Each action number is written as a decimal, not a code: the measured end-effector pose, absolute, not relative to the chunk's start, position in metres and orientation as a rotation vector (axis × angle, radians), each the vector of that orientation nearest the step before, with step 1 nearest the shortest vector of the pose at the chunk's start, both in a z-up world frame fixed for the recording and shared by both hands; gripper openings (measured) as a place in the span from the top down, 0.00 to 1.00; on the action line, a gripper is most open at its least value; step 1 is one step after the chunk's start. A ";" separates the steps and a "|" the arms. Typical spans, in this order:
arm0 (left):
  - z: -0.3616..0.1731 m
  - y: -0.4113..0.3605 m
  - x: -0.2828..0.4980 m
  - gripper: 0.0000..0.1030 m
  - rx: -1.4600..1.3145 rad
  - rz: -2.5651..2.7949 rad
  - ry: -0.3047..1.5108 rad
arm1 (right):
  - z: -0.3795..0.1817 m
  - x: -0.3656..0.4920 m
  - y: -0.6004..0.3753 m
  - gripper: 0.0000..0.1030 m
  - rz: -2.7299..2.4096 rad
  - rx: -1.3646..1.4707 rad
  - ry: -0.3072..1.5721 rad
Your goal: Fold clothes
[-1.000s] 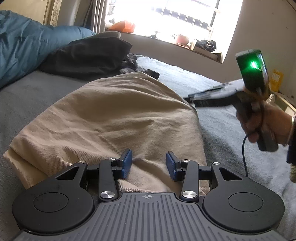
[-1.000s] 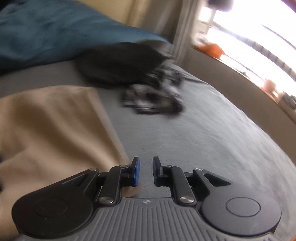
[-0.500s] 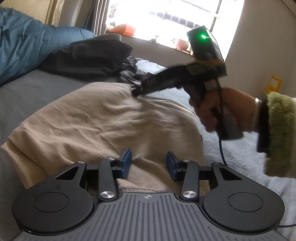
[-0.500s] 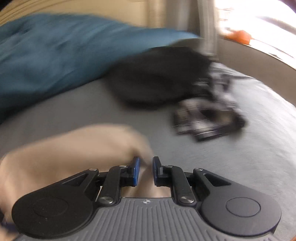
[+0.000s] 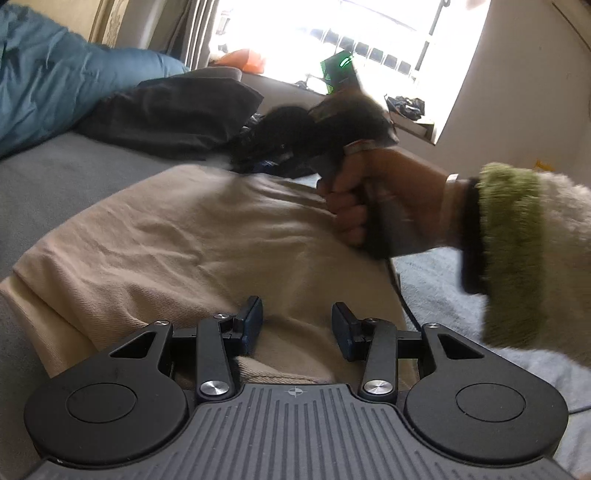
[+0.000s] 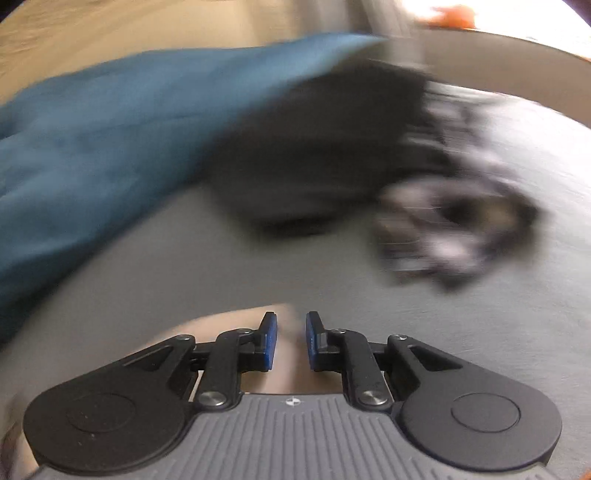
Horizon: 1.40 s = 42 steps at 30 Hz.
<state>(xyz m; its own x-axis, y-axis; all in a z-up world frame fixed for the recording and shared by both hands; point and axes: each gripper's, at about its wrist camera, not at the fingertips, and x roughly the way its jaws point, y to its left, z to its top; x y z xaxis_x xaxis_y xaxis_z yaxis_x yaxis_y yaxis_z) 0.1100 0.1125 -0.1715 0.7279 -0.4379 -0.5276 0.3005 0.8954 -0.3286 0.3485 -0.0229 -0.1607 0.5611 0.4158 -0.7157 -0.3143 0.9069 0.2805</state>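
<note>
Beige garment (image 5: 207, 236) under left gripper (image 5: 297, 328)

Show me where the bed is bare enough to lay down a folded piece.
Bare grey bed lies between the beige garment and the blue duvet. Crowded: the black pillow and the dark clothes heap beyond the garment.

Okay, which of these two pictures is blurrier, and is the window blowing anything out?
Right wrist view: heavy motion blur smears the blue bedding and the dark clothes pile, while the right gripper stays sharp. Left wrist view: mostly crisp beige garment, but the window is overexposed and the hand is slightly blurred.
</note>
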 end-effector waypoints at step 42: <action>-0.157 0.100 0.122 0.50 -0.198 -0.369 0.742 | -0.155 0.145 -0.175 0.36 0.115 0.771 1.034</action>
